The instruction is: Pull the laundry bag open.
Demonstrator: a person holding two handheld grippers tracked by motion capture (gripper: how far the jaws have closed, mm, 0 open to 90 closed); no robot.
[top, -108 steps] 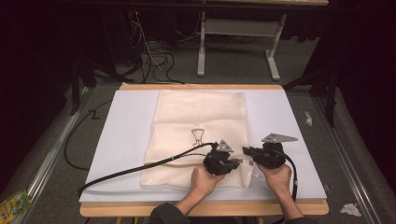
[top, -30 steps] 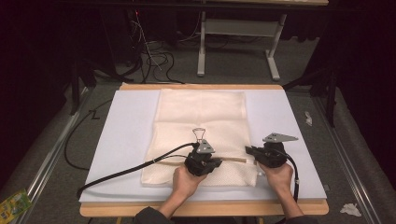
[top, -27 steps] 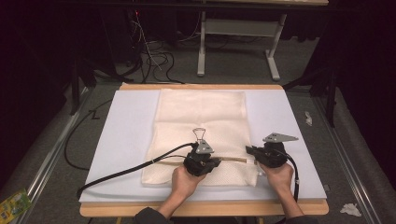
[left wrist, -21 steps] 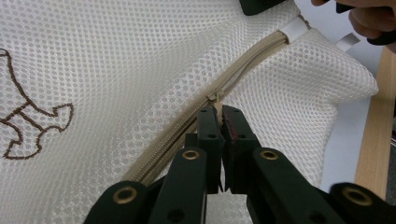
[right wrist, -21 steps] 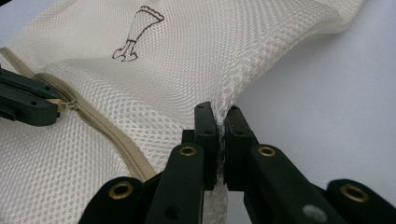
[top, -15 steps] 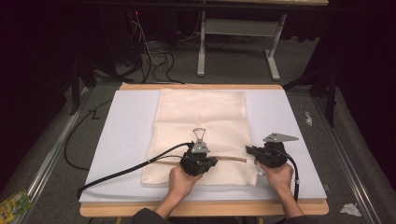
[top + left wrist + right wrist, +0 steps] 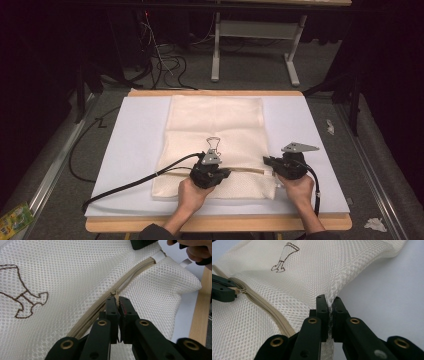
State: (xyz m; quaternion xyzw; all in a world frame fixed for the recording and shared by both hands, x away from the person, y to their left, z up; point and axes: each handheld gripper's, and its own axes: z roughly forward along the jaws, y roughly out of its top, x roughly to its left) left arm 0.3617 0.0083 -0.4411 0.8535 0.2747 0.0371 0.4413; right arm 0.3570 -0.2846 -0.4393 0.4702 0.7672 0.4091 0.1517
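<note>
The jaws of the left gripper (image 7: 117, 305) are pinched shut on the small beige zipper pull (image 7: 115, 297), while the right gripper (image 7: 329, 305) clamps a fold of the cream mesh laundry bag (image 7: 215, 135) at its edge, likely to keep the zipper line taut. The bag lies flat on the white-covered counter (image 7: 130, 145), hanger emblem (image 7: 213, 144) beyond.

Cream mesh zipper bag (image 7: 215, 135) flat on table (image 7: 125, 145)

Overhead light falls brightly on the worktop (image 7: 310, 125) while the room behind sinks into near-black, the high view soft and grainy, both gripper views sharp on the mesh yet blurred at the near bottom edge.
</note>
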